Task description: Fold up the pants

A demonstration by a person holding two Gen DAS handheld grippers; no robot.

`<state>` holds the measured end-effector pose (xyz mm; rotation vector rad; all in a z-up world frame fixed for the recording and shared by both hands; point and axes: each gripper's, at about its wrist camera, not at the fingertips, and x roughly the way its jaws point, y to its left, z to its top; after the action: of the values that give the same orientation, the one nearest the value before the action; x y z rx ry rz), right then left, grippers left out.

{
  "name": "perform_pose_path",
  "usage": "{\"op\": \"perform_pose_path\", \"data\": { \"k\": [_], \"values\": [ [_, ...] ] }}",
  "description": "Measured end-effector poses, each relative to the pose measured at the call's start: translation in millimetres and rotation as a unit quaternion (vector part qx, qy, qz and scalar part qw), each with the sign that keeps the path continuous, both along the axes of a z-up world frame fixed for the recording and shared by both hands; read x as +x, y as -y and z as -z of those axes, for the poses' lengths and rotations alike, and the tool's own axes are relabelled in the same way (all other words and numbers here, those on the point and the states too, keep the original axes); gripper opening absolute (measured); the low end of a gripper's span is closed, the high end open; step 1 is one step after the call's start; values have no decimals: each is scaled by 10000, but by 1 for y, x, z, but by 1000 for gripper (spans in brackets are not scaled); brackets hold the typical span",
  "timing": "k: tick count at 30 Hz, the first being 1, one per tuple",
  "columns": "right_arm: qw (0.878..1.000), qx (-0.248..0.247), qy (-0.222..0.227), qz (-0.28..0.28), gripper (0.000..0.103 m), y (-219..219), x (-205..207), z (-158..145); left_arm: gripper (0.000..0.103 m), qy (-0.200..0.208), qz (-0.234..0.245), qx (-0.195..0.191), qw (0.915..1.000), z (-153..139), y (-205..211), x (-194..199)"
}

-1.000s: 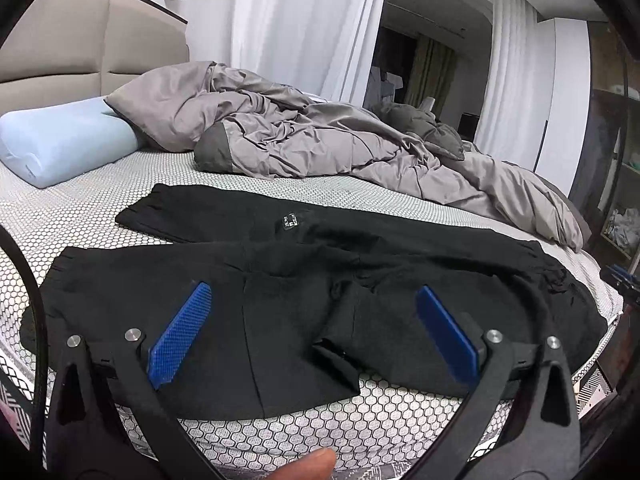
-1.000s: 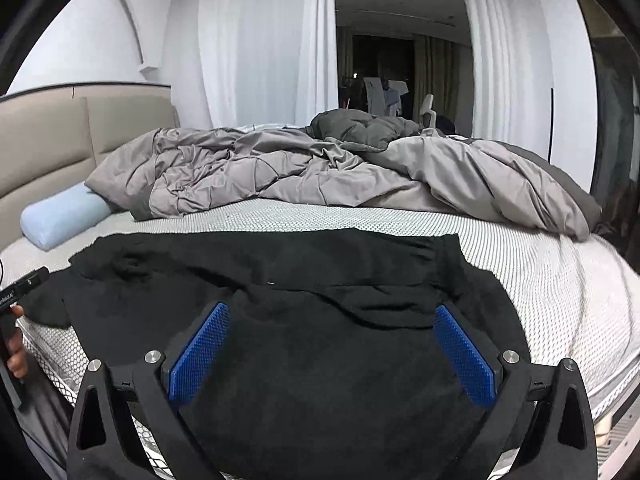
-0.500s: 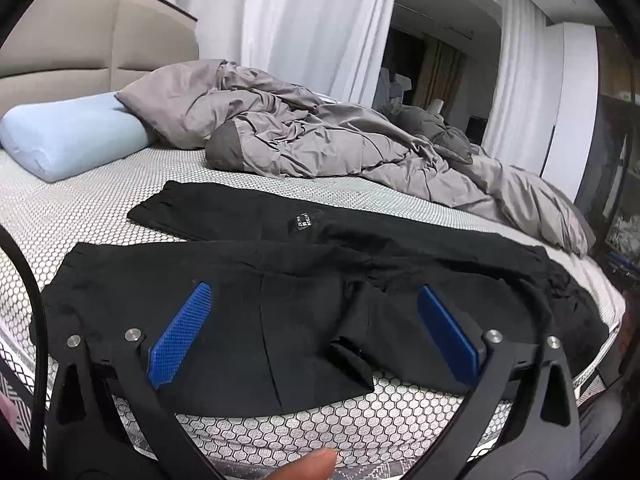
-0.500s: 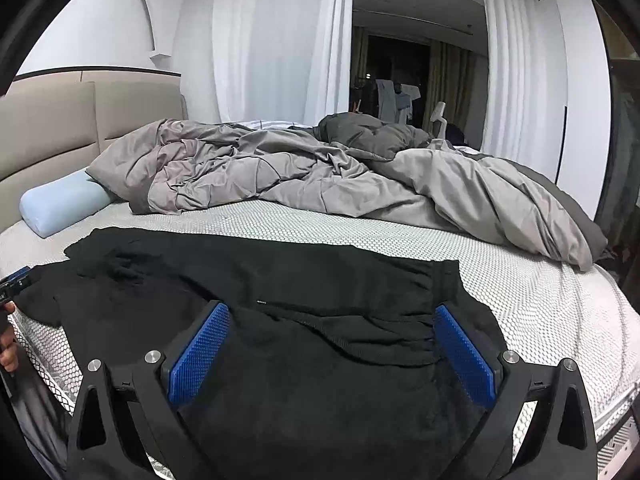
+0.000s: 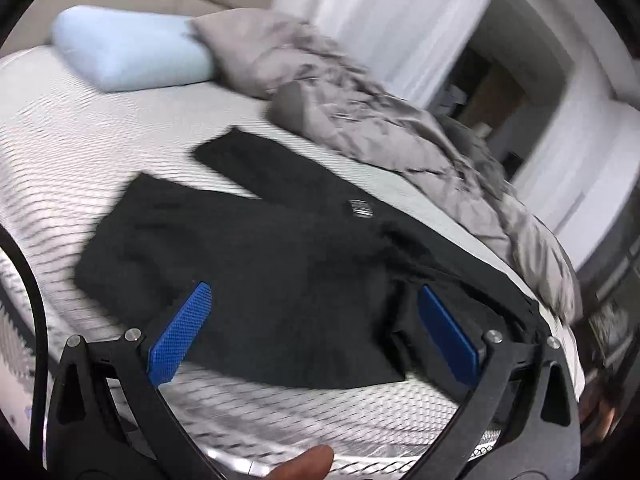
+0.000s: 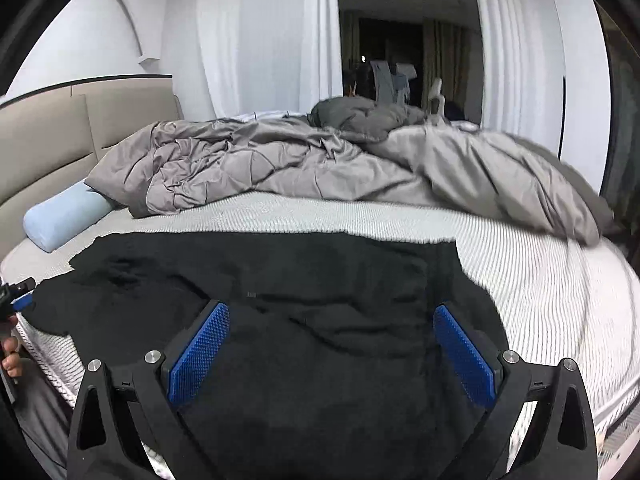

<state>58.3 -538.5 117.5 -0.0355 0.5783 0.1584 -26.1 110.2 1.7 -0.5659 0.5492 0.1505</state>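
Note:
Black pants [image 5: 280, 248] lie spread flat on the bed's patterned white sheet [image 5: 100, 152], with a small white label [image 5: 360, 209] on them. In the left wrist view my left gripper [image 5: 316, 300] is open and empty, hovering over the near part of the pants by the bed's front edge. In the right wrist view the pants [image 6: 320, 300] fill the foreground and my right gripper [image 6: 332, 320] is open and empty just above them. The left gripper shows at the far left of the right wrist view [image 6: 16, 296].
A crumpled grey duvet [image 6: 320, 168] lies along the far side of the bed, close behind the pants. A light blue bolster pillow [image 5: 128, 52] sits by the beige headboard [image 6: 60, 132]. White curtains [image 6: 260, 32] and a dark doorway stand behind.
The left gripper has swung left and tilted, with the view blurred; the pillow and pant legs now sit more central. The right gripper has moved slightly closer over the pants. Both stay open.

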Motion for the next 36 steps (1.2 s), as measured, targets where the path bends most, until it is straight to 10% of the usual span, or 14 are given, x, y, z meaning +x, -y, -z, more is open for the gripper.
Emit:
{"op": "perform_pose_path", "data": {
  "k": [8,15,24,28,36],
  "values": [
    [9952,459,-275,815,103,29,-24,30,102,-980,-696,-325,9922,22,-63,-25],
    [9854,1266,-430,1051,103,60,-36,49,88,-1056,-563,-783,9897,48,-91,-13],
    [9847,1112,-492,1248,103,69,-35,56,10,-775,-842,-34,9934,33,-104,36],
    [9790,1214,-677,1490,103,88,-31,61,9,-856,-1119,479,9889,21,-128,51],
    [9533,2214,-1098,1733,91,146,-56,85,9,-1067,-1189,294,9867,37,-146,49]
  ]
}}
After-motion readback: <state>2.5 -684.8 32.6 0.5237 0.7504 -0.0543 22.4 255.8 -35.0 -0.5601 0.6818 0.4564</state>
